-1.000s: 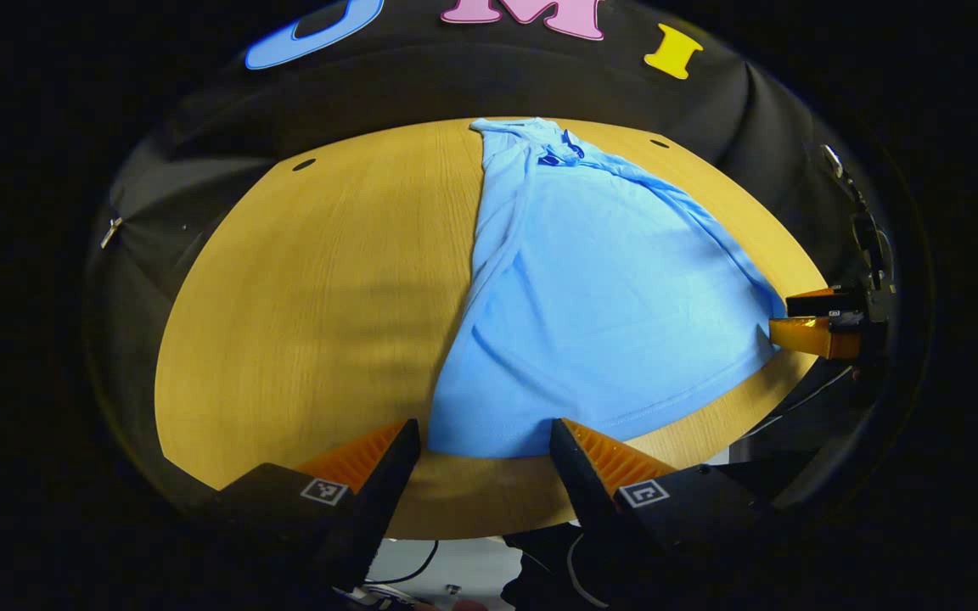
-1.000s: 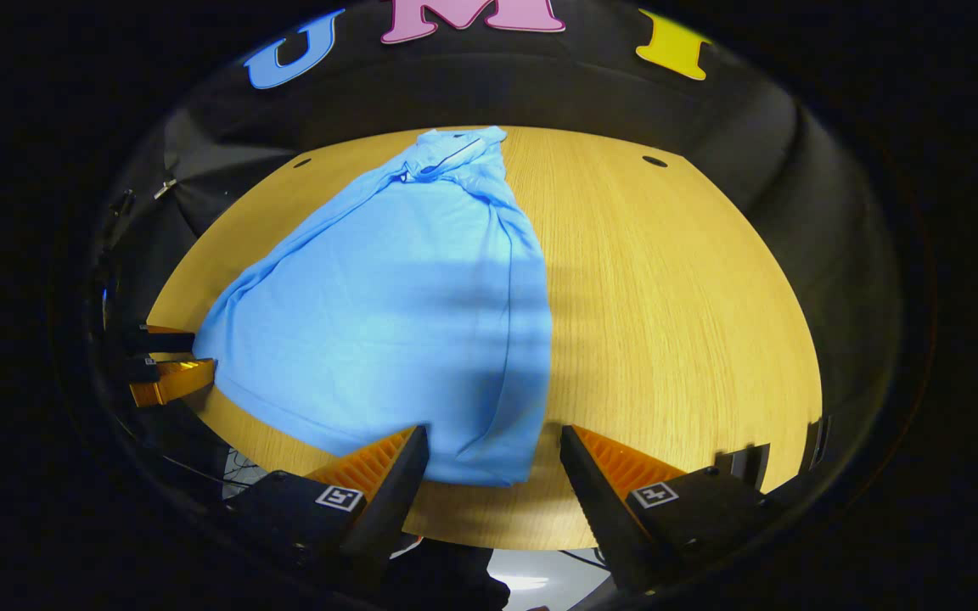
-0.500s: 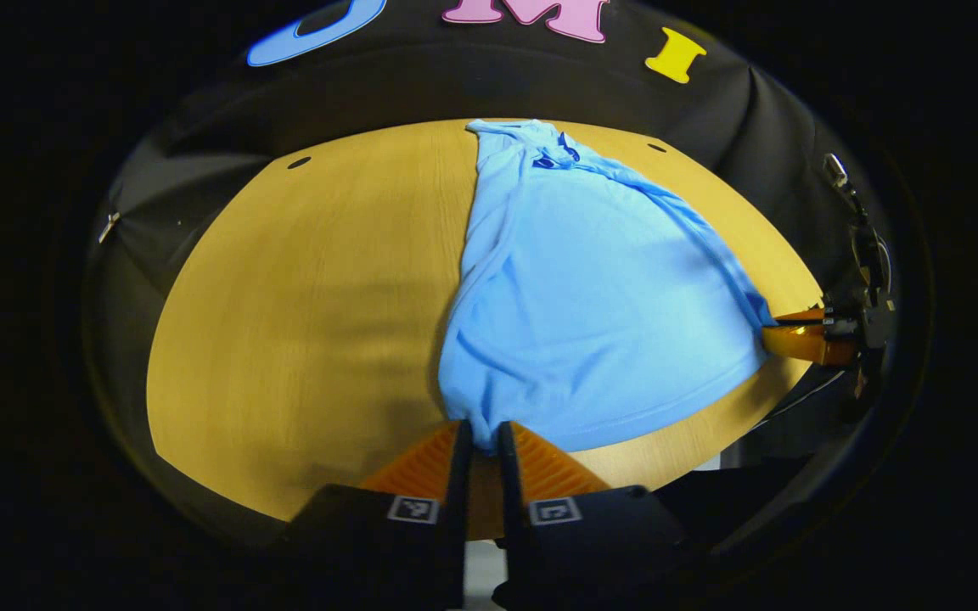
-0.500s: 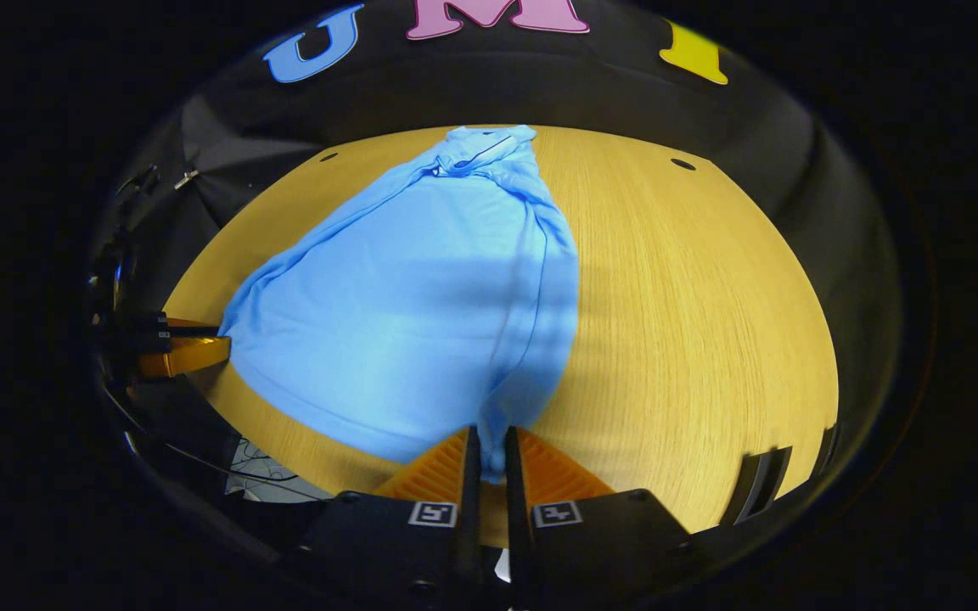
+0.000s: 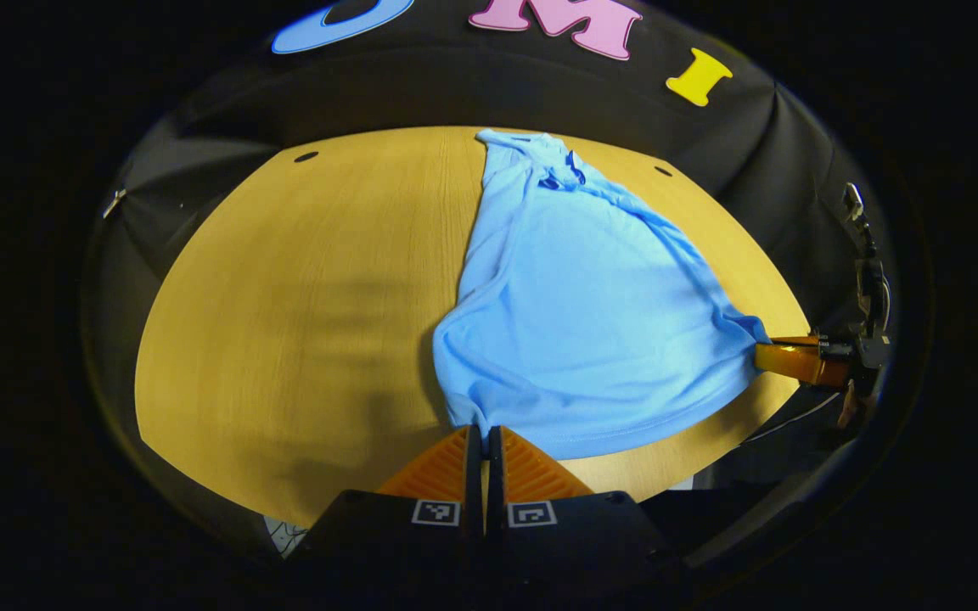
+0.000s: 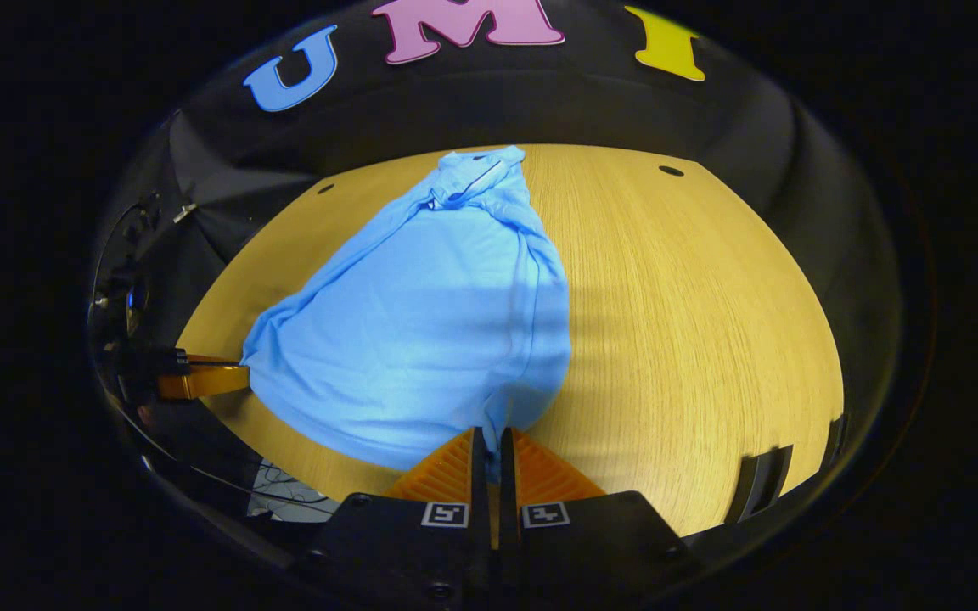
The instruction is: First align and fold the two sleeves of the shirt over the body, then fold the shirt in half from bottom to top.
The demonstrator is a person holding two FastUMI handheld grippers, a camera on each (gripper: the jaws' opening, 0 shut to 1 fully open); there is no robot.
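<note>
Wooden bench (image 5: 302, 280) ringed by black booth cloth, light blue shirt (image 5: 582, 305) spread on it, collar at far end, left hand-held gripper (image 5: 483, 434) clamped on shirt's near-left hem corner, right hand-held gripper (image 6: 493, 437) clamped on its near-right hem corner

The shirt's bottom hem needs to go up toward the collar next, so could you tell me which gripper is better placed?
Neither: the left gripper and right gripper each pinch a hem corner of the shirt, so both should lift together.
</note>
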